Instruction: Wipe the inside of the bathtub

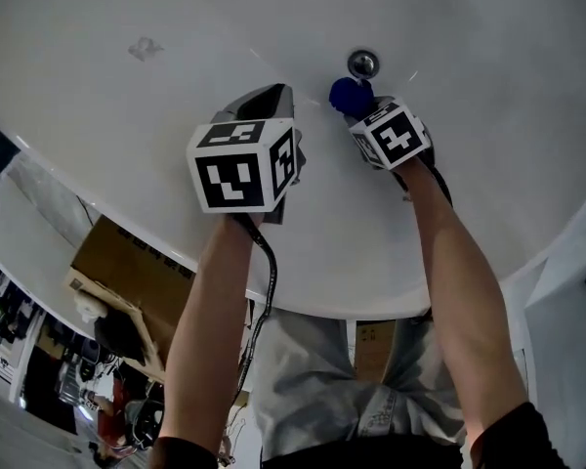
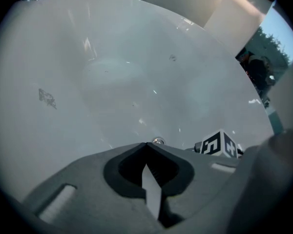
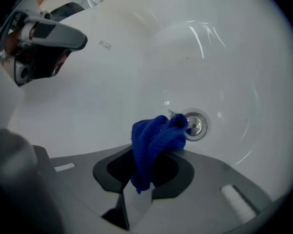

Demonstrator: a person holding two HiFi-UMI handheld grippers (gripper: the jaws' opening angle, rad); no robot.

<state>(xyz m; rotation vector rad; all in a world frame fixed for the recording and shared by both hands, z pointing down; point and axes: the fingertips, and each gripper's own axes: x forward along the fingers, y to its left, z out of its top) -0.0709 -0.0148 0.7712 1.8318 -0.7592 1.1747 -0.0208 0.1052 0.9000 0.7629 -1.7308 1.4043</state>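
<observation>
The white bathtub (image 1: 117, 115) fills the head view, with its metal drain (image 1: 362, 63) at the far middle. My right gripper (image 1: 350, 101) is shut on a bunched blue cloth (image 1: 349, 95), which hangs just short of the drain (image 3: 195, 125) in the right gripper view, the cloth (image 3: 154, 140) sticking out from between the jaws. My left gripper (image 1: 266, 96) hovers to the left of it over the tub floor, jaws closed together with nothing in them (image 2: 147, 147). A faint grey smudge (image 1: 145, 47) marks the tub wall to the left.
The tub's near rim (image 1: 303, 306) runs under my forearms. Outside it at lower left sit a cardboard box (image 1: 127, 267) and clutter on the floor. The left gripper's body (image 3: 39, 40) shows at the upper left of the right gripper view.
</observation>
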